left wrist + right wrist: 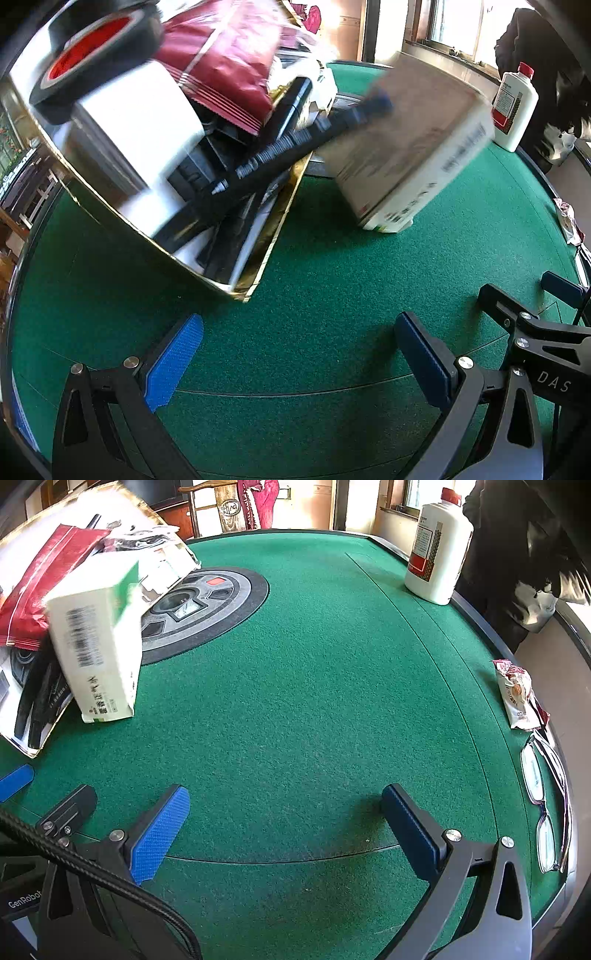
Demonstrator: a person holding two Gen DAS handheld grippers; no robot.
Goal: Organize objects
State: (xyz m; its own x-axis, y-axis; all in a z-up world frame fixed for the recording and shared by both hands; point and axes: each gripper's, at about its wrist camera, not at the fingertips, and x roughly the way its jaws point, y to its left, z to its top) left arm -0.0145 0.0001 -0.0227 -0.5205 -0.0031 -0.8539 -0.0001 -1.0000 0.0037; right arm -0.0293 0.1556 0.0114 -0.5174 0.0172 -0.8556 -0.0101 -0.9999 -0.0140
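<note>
Two grippers hang low over the green felt table (314, 672), both with their blue-padded jaws spread wide and nothing between them. Ahead and to the left of the left gripper (299, 354) sits a gold-edged box (258, 258) crammed with things: a roll of black tape (92, 55) on top, a white roll (140, 118) under it, a dark red packet (229, 62) and a black threaded rod (295, 144) poking out over the rim. Just right of that box a pale carton (413, 147) stands tilted (it is blurred, so whether it leans on the box I cannot tell). From the right gripper (284, 823), the carton is far ahead on the left; a white bottle (436, 550) stands far ahead on the right, and a snack packet (517, 694) and a pair of glasses (543, 797) lie along the table's edge to its right
</note>
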